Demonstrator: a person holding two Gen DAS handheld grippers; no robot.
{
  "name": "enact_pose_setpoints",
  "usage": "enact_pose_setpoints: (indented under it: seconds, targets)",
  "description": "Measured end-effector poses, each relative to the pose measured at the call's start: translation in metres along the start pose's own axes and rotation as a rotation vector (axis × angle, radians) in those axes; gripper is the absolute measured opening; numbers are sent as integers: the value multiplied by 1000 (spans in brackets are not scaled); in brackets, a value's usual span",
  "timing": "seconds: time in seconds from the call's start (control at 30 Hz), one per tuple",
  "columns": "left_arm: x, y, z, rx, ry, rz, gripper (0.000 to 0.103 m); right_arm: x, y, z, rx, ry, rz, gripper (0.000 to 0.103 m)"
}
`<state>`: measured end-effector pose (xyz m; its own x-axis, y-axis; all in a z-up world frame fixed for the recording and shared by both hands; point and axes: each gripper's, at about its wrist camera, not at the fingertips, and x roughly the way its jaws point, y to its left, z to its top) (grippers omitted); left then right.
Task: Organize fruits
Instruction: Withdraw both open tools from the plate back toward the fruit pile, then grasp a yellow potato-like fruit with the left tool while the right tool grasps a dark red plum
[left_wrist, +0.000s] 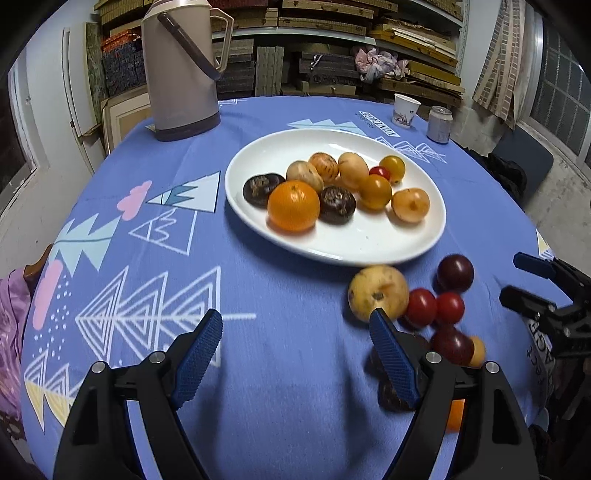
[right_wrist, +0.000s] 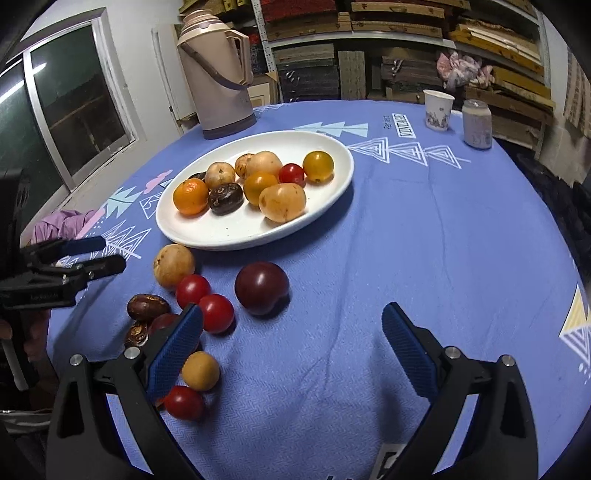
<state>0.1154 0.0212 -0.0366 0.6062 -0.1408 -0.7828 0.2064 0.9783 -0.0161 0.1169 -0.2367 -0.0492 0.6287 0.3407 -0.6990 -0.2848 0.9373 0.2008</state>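
Observation:
A white oval plate (left_wrist: 332, 254) (right_wrist: 221, 240) on the blue tablecloth holds an orange (left_wrist: 293, 205), dark chestnuts, yellow tomatoes and loquats. Near its front edge, loose fruit lies on the cloth: a loquat (right_wrist: 173, 266), a dark purple tomato (right_wrist: 261, 282), red cherry tomatoes (right_wrist: 216, 313), brown chestnuts (right_wrist: 147, 306) and a small yellow fruit (right_wrist: 200, 370). My left gripper (left_wrist: 295, 326) is open over bare cloth, with the loose fruit beside its right finger. My right gripper (right_wrist: 291, 314) is open too, its left finger over the cluster and nothing between the pads.
A tall beige thermos (left_wrist: 177, 70) stands at the table's back left. A paper cup (left_wrist: 405, 110) and a can (left_wrist: 439, 123) stand at the back right. Purple fabric (right_wrist: 62, 223) hangs at the left edge. Shelves of stacked boxes fill the background.

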Motion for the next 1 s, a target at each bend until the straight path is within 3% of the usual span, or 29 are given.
enact_pose_setpoints:
  seconds: [0.07, 0.13, 0.3, 0.43, 0.6, 0.63, 0.9, 1.0]
  targets:
    - [1, -1, -3, 3, 10, 3, 83, 4, 2, 0, -1, 14, 5, 90]
    - [3, 0, -4, 2, 16, 4, 83, 13, 6, 2, -10, 41, 10, 78]
    - [9, 0, -4, 0, 32, 1, 83, 32, 14, 10, -12, 50, 6, 73]
    - [12, 1, -4, -3, 44, 2, 83, 48, 22, 19, -32, 70, 26, 56]
    - [17, 1, -4, -6, 56, -10, 83, 65, 18, 21, -4, 113, 25, 49]
    - [17, -1, -4, -4, 57, -14, 83, 64, 18, 21, -11, 110, 43, 39]
    - [20, -19, 5, 33, 47, -61, 83, 53, 8, 10, 14, 99, 108, 39]
    - [26, -22, 11, 0, 60, -105, 83, 50, 4, 7, 25, 96, 125, 39]
